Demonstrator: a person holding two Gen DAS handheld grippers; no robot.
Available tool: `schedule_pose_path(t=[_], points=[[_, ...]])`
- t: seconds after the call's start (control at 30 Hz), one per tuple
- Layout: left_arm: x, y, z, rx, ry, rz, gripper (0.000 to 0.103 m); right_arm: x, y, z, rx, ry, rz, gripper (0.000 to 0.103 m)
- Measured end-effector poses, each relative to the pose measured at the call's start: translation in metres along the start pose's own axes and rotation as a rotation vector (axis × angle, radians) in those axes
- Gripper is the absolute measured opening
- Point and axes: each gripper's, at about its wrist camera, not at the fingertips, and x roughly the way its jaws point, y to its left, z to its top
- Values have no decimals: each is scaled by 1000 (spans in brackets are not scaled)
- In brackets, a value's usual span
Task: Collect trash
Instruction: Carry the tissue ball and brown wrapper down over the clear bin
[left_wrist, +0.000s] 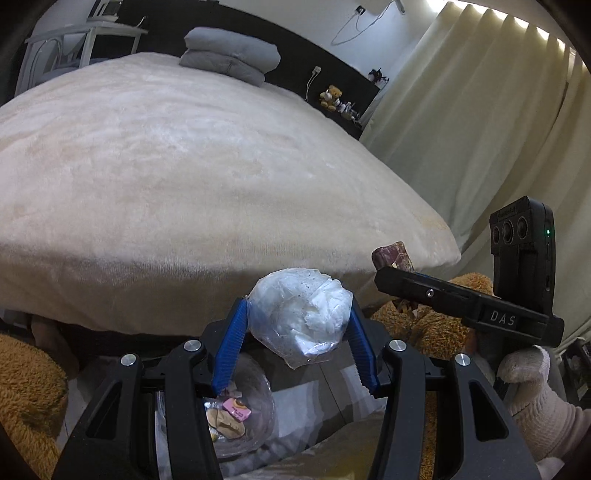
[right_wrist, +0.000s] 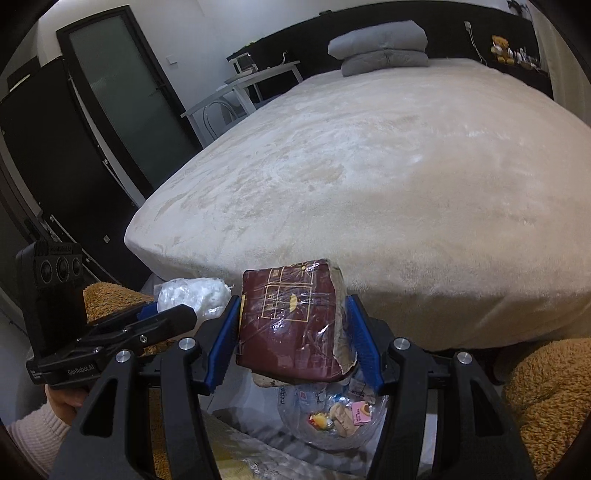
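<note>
My left gripper (left_wrist: 298, 314) is shut on a crumpled clear plastic bag with white paper inside (left_wrist: 301, 314), held above a clear trash bag (left_wrist: 240, 417) on the floor with wrappers in it. My right gripper (right_wrist: 293, 317) is shut on a dark red wrapped packet (right_wrist: 291, 321), held above the same trash bag (right_wrist: 332, 417). The right gripper and its packet (left_wrist: 393, 254) show at the right of the left wrist view. The left gripper with the white bag (right_wrist: 192, 291) shows at the left of the right wrist view.
A large bed with a cream blanket (left_wrist: 184, 177) fills the view ahead, with folded grey pillows (left_wrist: 232, 55) at its far end. Brown plush fabric (left_wrist: 29, 387) lies on both sides below. Curtains (left_wrist: 480, 110) hang at the right; a dark door (right_wrist: 122, 92) stands at the left.
</note>
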Motion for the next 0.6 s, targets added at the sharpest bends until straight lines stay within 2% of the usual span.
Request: schedule_pose_path(t=[0.13,0.27,0.43,0.5,0.6], points=[[9,13,-1,-53,33,26,51,17,-17,-2,98,81,15,57],[18,22,-3,-98,67,20,51,33,-29,-6,177,154,35,57],[35,35,-12,-151,139,49,51,61,-43,-17,268,262,22,57],[41,40,-13,-168,155,84,51,71,-48,-20,302,291,16,57],[49,46,-13,-197,186,84,51,87,-55,-24,347,344,9,57]])
